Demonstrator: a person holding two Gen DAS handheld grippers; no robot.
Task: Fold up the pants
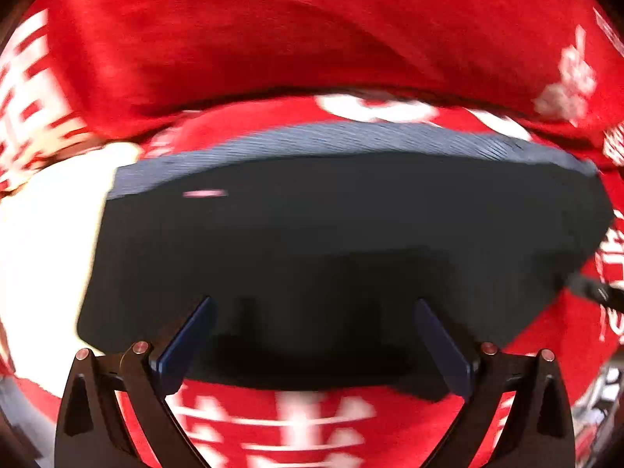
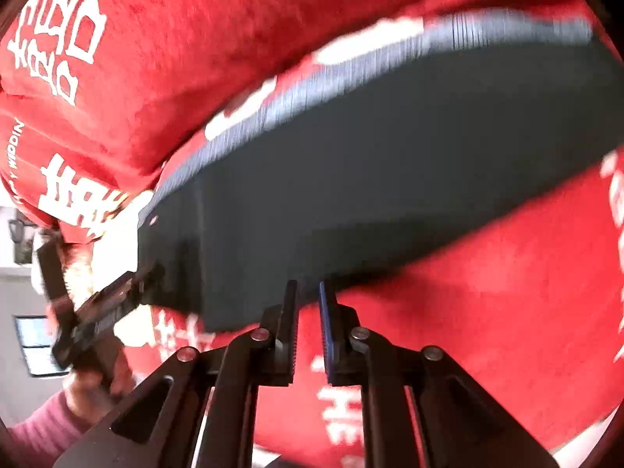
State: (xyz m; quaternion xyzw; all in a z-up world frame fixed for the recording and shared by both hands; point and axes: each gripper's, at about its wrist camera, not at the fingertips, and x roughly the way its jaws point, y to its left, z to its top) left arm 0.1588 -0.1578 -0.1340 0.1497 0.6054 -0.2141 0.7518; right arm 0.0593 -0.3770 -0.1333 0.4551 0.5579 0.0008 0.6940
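Square up the folded pants (image 1: 331,241) on the red cloth (image 1: 273,39).
Your left gripper (image 1: 312,335) gapes wide; your right gripper (image 2: 308,316) is nearly closed (holding nothing), so press flat gently.

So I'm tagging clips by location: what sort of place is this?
Probably a bedroom: dark pants lie on red bedding printed with white wedding characters, and a window shows at the edge.

Bunched red cloth (image 1: 273,39) seemingly behind pants (image 1: 331,234)
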